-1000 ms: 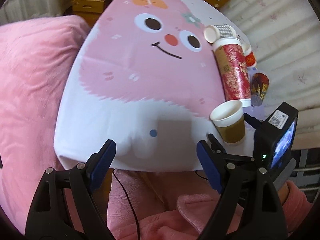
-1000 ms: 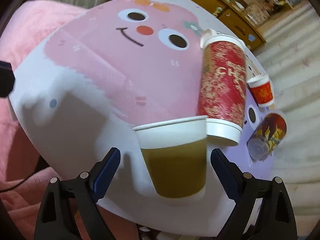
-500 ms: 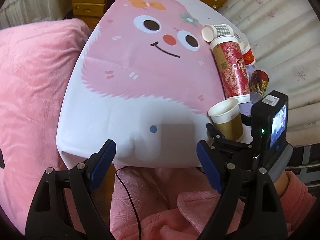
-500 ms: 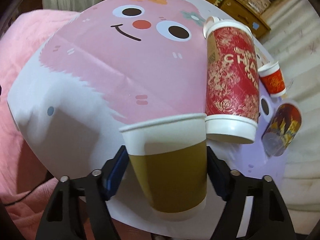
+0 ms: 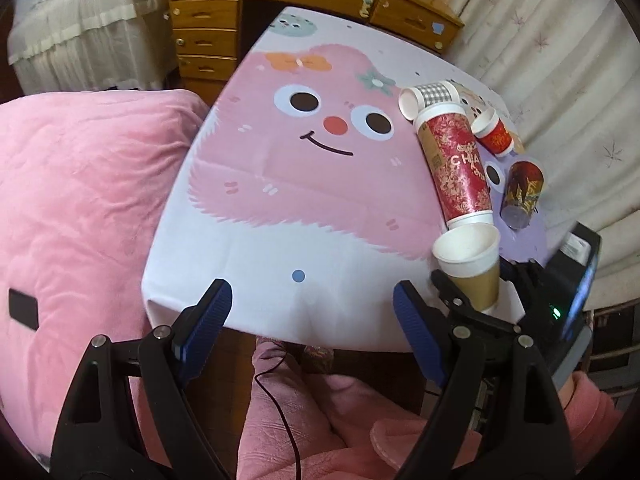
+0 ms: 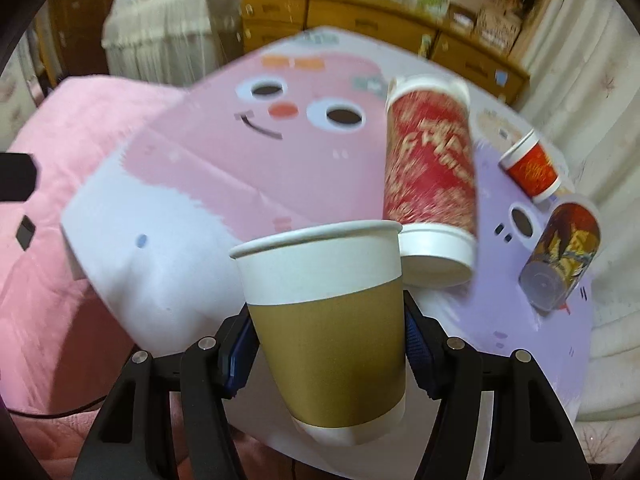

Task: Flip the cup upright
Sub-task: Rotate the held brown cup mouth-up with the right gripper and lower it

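Observation:
A brown-and-white paper cup [image 6: 324, 336] stands mouth up between my right gripper's [image 6: 326, 344] blue pads, which press on its brown sleeve; the cup's base looks slightly above the table near the front right edge. The same cup [image 5: 472, 264] shows in the left wrist view with the right gripper [image 5: 476, 288] around it. My left gripper [image 5: 308, 320] is open and empty, held off the table's front edge.
A tall red cup [image 6: 430, 172] lies on its side just behind the held cup. A small red cup [image 6: 532, 168], a dark patterned cup [image 6: 560, 256] and a checked cup [image 5: 428, 98] lie at the right. A pink cushion [image 5: 80, 200] is left of the table [image 5: 280, 184].
My right gripper has closed on the brown cup and lifted it a little while pulling back. The left gripper has drawn back and higher, staying open.

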A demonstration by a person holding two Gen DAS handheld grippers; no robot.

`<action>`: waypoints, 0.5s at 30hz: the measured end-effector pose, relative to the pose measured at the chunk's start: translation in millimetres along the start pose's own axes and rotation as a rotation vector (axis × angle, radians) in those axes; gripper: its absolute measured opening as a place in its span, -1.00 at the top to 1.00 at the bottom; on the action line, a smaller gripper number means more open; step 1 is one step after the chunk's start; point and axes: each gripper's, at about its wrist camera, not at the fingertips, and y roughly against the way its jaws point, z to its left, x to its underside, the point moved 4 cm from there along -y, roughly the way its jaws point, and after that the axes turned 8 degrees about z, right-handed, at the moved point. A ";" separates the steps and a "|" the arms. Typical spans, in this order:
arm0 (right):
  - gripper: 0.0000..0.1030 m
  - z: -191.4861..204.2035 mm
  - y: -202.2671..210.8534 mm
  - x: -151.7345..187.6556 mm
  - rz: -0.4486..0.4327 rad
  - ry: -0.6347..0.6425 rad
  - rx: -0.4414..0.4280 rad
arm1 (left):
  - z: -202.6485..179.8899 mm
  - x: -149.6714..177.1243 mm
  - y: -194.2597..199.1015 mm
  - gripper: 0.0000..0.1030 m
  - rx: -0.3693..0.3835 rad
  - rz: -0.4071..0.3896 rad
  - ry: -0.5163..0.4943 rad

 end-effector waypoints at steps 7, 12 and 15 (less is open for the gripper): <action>-0.26 -24.8 30.5 26.7 -0.209 -0.097 -0.076 | -5.9 15.0 13.9 -0.57 -0.052 -0.032 0.027; -0.26 -53.4 41.4 49.5 -0.390 -0.243 -0.109 | -4.6 22.0 16.4 -0.57 -0.092 -0.019 0.031; -0.26 -65.2 39.5 52.9 -0.420 -0.288 -0.124 | -4.7 22.8 18.0 -0.57 -0.106 -0.019 0.036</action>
